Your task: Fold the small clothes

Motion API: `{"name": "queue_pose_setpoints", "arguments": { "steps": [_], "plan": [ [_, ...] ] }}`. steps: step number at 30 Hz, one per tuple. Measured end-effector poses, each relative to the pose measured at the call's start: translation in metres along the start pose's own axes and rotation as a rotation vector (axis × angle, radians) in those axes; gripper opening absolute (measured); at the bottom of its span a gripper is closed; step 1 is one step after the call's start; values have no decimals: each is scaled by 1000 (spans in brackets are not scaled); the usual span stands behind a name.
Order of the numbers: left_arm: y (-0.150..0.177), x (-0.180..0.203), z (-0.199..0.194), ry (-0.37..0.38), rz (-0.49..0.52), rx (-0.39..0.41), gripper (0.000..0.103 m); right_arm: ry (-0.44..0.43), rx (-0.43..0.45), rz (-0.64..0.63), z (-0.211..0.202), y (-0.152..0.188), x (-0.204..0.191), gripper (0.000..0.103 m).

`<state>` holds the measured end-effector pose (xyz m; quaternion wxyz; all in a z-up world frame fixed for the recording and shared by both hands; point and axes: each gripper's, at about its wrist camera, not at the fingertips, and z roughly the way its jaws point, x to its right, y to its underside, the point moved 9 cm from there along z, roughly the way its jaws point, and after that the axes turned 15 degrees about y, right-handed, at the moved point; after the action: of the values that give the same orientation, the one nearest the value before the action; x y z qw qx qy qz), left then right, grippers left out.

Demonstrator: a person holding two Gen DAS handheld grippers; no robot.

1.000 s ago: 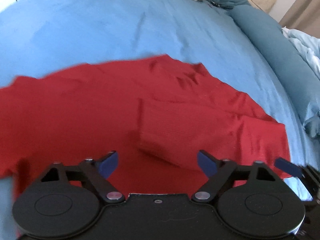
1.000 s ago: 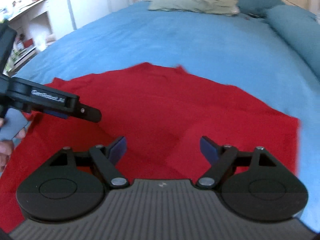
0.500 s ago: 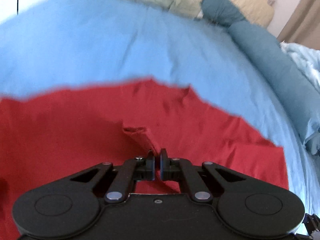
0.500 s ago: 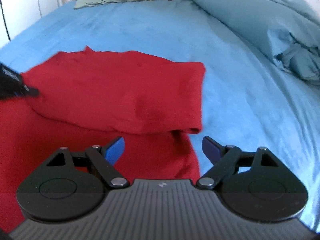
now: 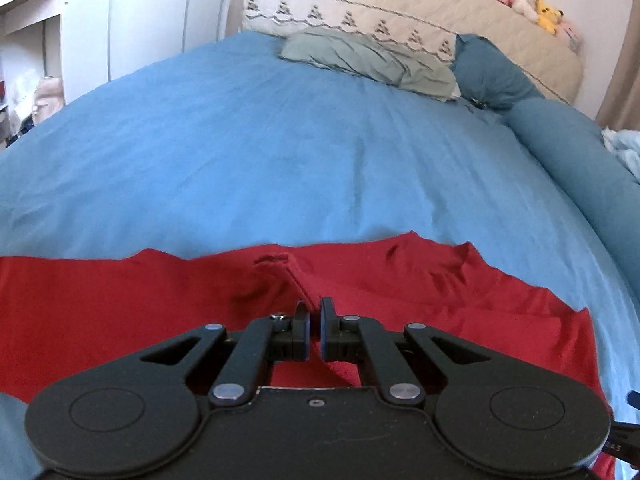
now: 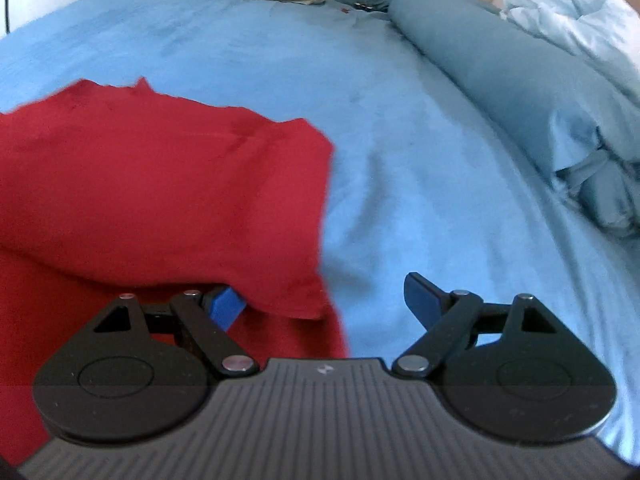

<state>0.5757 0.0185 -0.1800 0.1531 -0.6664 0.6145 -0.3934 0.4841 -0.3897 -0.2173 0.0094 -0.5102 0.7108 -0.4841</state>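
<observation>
Red knit garment (image 5: 420,300), one item, lying on the blue bed sheet (image 5: 280,160) near its front edge; in the right wrist view part of it is doubled over itself, with a raised fold (image 6: 180,200) ending at a loose corner just beside my right tool.

Left hand-held gripper (image 5: 314,334): fingers drawn almost together, pinching a narrow ridge of the red cloth that runs up between the pads. I judge the bite thin.

Right hand-held gripper (image 6: 324,300): fingers spread wide, holding nothing. Its left pad (image 6: 226,306) sits at or under the overhanging fold edge; its right pad (image 6: 424,298) is over bare sheet. I cannot tell whether the left pad touches the cloth.

Risks, as I judge them:
- Pinched ridge slips out of the left tool if I pull sideways, since little fabric is caught.
- Left tool may have gathered both layers, so lifting drags the whole garment instead of one flap.
- Right tool, closing where it is, could catch the bed sheet along with the corner, or miss the corner altogether.
- Uneven pull between the two tools skews the fold and leaves the edges misaligned.

Also noted: rolled teal duvet (image 6: 520,92) well apart at right; grey-green pillow (image 5: 368,60) at the bed's head.
</observation>
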Motion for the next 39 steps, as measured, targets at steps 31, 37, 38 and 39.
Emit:
{"name": "queue_pose_setpoints", "arguments": {
  "steps": [31, 37, 38, 39],
  "plan": [
    [36, 4, 2, -22, 143, -126, 62, -441, -80, 40, -20, 0, -40, 103],
    [53, 3, 3, -25, 152, -181, 62, -439, -68, 58, -34, -14, -29, 103],
    [57, 0, 3, -24, 146, -193, 62, -447, -38, 57, -32, -23, -31, 103],
    [61, -3, 4, -28, 138, -204, 62, -452, -19, 55, -30, -33, -34, 103]
  ]
}}
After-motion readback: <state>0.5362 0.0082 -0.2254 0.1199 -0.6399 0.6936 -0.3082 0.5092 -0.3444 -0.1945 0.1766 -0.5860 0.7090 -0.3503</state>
